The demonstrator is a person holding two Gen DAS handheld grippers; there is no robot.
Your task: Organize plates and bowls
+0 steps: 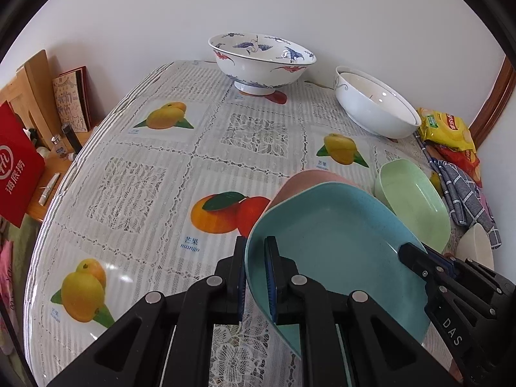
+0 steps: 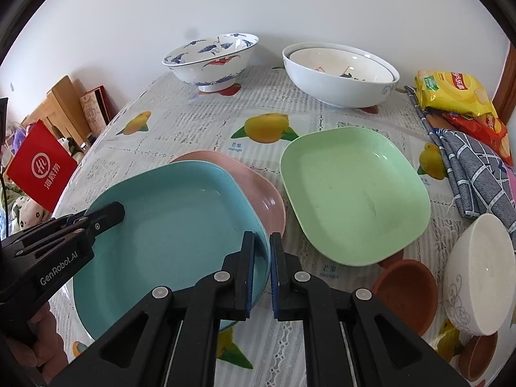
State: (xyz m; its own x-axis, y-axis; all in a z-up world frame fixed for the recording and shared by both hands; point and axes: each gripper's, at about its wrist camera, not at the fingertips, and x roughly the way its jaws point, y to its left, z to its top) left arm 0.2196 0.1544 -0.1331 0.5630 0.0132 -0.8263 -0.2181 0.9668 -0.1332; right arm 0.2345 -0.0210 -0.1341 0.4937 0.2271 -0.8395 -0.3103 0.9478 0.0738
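Observation:
A blue square plate [image 1: 338,242] [image 2: 167,225] is held by two opposite rims. My left gripper [image 1: 255,245] is shut on its left rim and shows in the right wrist view as a black gripper [image 2: 111,214]. On the right rim my right gripper [image 2: 262,238] is shut; the left wrist view shows it [image 1: 408,253] too. The blue plate sits over a pink plate [image 1: 306,180] [image 2: 254,187] and hides most of it; I cannot tell whether they touch. A green plate [image 1: 416,200] [image 2: 351,190] lies to the right on the table.
At the back stand a blue-patterned bowl [image 2: 209,64] and a large white bowl [image 2: 338,90] with a smaller one nested inside. A small white bowl [image 2: 480,274] and two terracotta bowls [image 2: 403,290] sit front right. Snack bags [image 2: 451,90] and a checked cloth [image 2: 474,174] line the right edge.

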